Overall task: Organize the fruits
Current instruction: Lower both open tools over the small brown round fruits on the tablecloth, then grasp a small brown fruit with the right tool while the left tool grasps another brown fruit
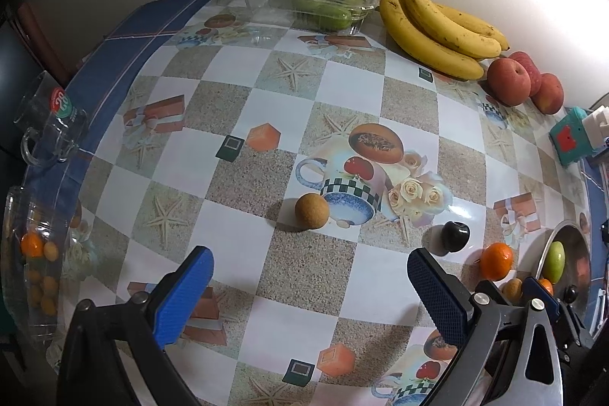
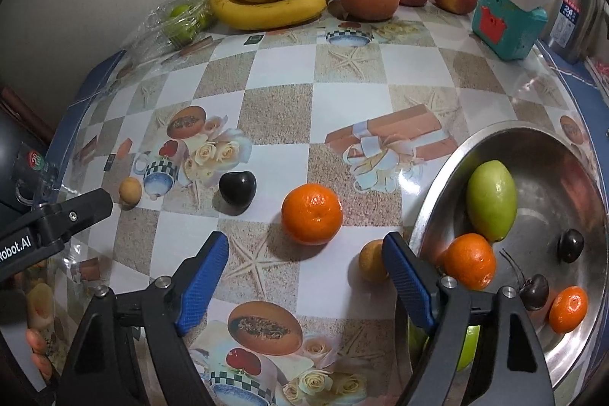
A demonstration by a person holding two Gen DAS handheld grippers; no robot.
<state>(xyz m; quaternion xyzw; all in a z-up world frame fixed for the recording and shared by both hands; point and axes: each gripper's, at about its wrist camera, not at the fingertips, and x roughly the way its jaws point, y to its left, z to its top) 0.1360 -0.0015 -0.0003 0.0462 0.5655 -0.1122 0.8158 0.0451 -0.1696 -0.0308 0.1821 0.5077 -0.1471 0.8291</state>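
Hovering low over the patterned table (image 2: 342, 71), the right claw (image 2: 304, 253) stands wide open with nothing between its blue pads, and the round orange mandarin (image 2: 312, 214) sits on the table straight ahead of it, just beyond the fingertips and roughly centred in the gap. That alignment is what the next move turns on: judging from it, a short push forward would bring the mandarin between the pads with little sideways correction. Being round, it has no long axis to match.

A small yellowish fruit (image 2: 371, 261) lies touching or just beside the inner face of the right-hand finger, so it could be nudged during the approach. The shiny steel bowl (image 2: 437, 200) is immediately to the right of the claw, already holding a green oval fruit (image 2: 493, 200), two mandarins and dark cherries.

The left claw (image 1: 310, 274) is likewise open wide and empty; the tan round fruit (image 1: 312, 211) lies ahead of its gap, and the dark cherry-like fruit (image 1: 455, 234) lies ahead near its right finger. For the mandarin the right claw is clearly nearer, and nearer the bowl too.
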